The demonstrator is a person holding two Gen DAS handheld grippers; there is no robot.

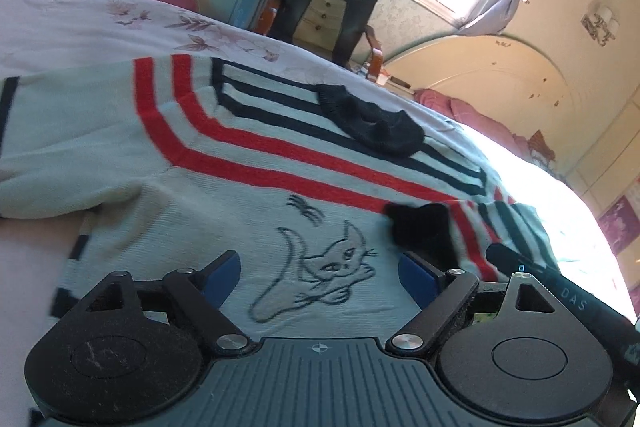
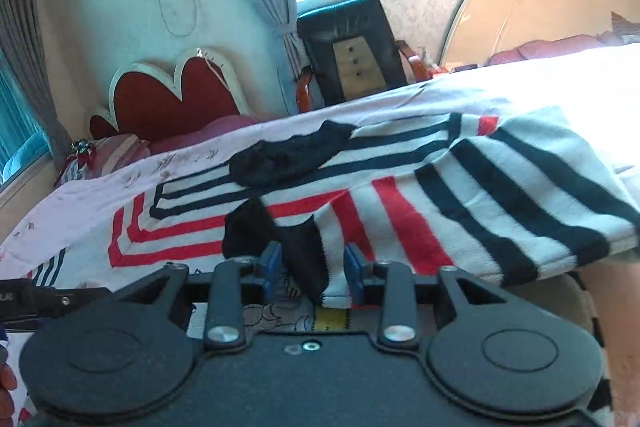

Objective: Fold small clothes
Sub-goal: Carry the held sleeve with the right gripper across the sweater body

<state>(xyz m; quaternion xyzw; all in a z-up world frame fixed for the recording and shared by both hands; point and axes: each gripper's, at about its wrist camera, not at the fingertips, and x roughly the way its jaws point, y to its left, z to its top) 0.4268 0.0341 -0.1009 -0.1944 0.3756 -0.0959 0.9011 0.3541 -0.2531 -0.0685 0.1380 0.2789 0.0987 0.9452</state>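
While lying spread across the bed [image 1: 80, 27], a white knit sweater [image 1: 240, 195] with red and navy stripes and a cat drawing is carrying two black socks. Left gripper [image 1: 320, 275]: hovering over the cat drawing, jaws standing wide apart, holding nothing. First sock [image 1: 372, 123]: resting flat on the navy stripes. Second sock [image 2: 300, 259]: draping between the blue pads together with a fold of sweater edge. Right gripper [image 2: 312, 267]: jaws closing on that sock and fabric.

Black socks [image 1: 372, 121] obstruct sweater [image 1: 224, 211]; cat print open.
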